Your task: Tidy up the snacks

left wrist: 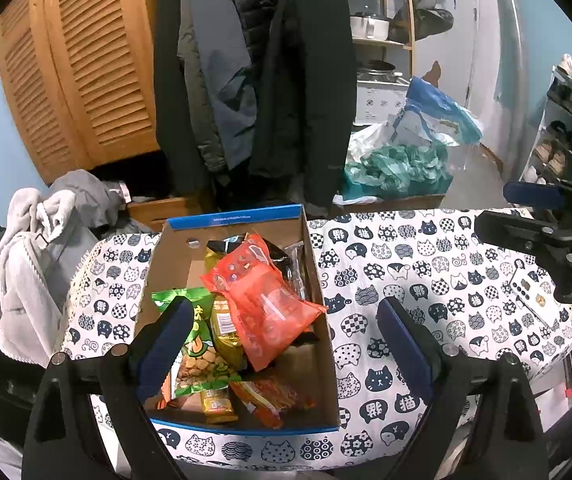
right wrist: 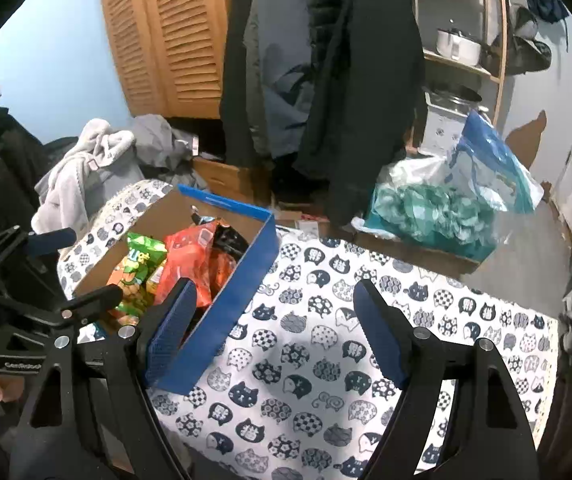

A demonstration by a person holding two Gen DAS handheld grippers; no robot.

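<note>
Coats point(left wrist: 253, 80) hang at upper centre beside a louvred door point(left wrist: 77, 72) at upper left. Below them, a table under a cat-print cloth point(left wrist: 426, 280) fills the lower frame. On it at centre left sits an open box point(left wrist: 318, 280), its snacks piled inside: a red packet point(left wrist: 265, 300) uppermost, a green packet point(left wrist: 197, 340) beneath at left. Left gripper point(left wrist: 286, 340) hangs above the box, jaws wide apart, nothing between them. Right gripper point(right wrist: 273, 332) likewise spread, empty, over the cloth right of the box.
</note>
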